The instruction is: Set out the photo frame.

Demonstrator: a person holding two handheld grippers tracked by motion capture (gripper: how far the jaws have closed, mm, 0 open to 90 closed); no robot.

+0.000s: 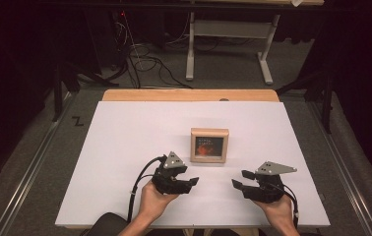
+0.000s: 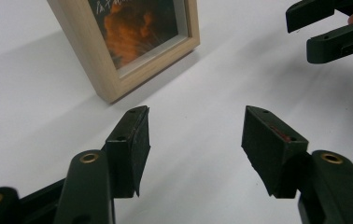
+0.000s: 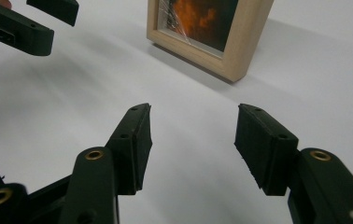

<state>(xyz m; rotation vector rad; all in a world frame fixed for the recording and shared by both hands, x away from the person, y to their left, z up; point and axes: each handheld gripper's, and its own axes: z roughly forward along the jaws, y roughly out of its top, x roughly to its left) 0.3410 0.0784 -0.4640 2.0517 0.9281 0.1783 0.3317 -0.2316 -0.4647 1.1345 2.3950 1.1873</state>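
The picture frame (image 1: pixel 209 145) stands upright near the middle of the white tabletop (image 1: pixel 125 147), its light wooden border around a dark picture with an orange shape, the glass side facing the person. In the left gripper view the picture frame (image 2: pixel 132 44) appears tilted at the upper left, its lower corner resting on the white surface; in the right gripper view the picture frame (image 3: pixel 209 35) sits at the top, just right of centre.

The left gripper (image 1: pixel 186 183) lies low over the tabletop, in front of the frame and a little to its left, apart from it. Its jaws stand wide apart with nothing but bare white surface between them. The right gripper (image 1: pixel 240 180) is in front of the frame and to its right, also clear of it, jaws spread open and holding nothing. The two grippers point inward toward each other, a gap of bare tabletop between their tips. A hand (image 1: pixel 154 199) holds each from the near edge.
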